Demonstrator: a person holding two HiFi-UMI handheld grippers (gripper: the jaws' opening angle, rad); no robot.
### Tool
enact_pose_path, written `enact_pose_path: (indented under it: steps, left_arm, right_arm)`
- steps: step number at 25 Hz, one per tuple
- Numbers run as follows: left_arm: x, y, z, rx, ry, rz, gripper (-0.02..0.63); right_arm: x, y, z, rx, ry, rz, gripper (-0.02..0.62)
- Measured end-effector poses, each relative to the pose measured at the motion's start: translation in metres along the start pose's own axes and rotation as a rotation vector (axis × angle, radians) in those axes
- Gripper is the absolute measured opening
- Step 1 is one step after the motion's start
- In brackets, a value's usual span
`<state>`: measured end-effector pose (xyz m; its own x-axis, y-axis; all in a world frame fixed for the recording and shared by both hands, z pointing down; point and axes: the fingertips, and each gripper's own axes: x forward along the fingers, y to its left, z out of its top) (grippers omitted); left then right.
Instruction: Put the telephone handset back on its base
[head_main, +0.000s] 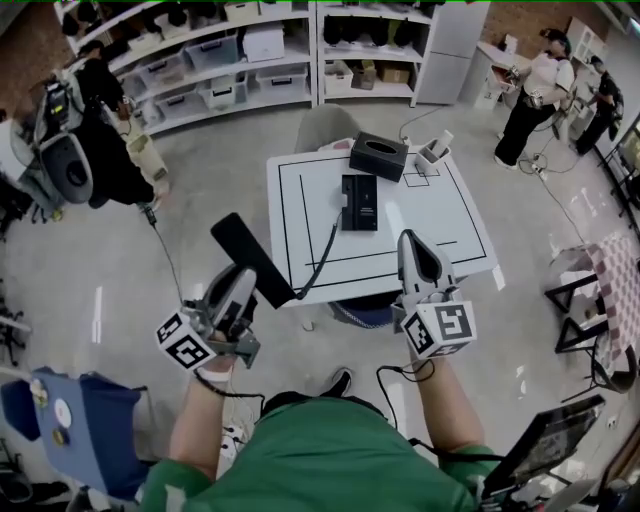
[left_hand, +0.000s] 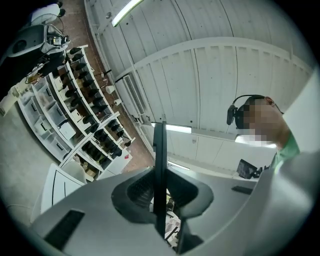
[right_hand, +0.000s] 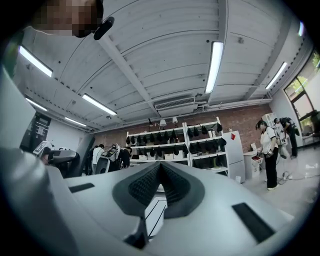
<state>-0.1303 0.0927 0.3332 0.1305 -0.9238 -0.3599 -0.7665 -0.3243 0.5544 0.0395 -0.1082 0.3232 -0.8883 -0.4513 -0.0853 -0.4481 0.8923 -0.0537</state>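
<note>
Though the jaws of my left gripper (head_main: 243, 283) clamp the black plastic telephone handset (left_hand: 159, 170) edge-on, overhead shows its broad face; right gripper (head_main: 413, 243) jaws together.

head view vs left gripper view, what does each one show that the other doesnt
Only the head view: the telephone base lying on the white table, the cord running toward it, a black tissue box and the right gripper.
Only the left gripper view: the pads pressed on the handset, seen edge-on as a thin black strip, plus a ceiling light and the person's headset.
Both: the handset held in the left gripper, part of the table, and the storage shelves.
</note>
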Motion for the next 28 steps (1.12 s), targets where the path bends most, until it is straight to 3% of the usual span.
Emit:
enact_pose_path:
  steps: [5,12,22,28]
  left_arm:
    - [0.038,0.024,-0.014,-0.003,0.022,0.006,0.083]
    - [0.087,0.076,-0.030,-0.055,0.089,-0.014,0.083]
    - [0.154,0.169,-0.041,-0.167,0.237,-0.140,0.083]
    - [0.177,0.223,-0.054,-0.225,0.320,-0.162,0.083]
  right_arm:
    - [0.026,-0.031,-0.011,0.023,0.012,0.012,0.021]
    - [0.051,-0.060,-0.027,0.047,0.048,-0.037,0.021]
    - [0.093,-0.087,-0.040,0.040,0.070,-0.261,0.021]
    - [0.120,-0.086,-0.057,0.054,0.091,-0.358,0.021]
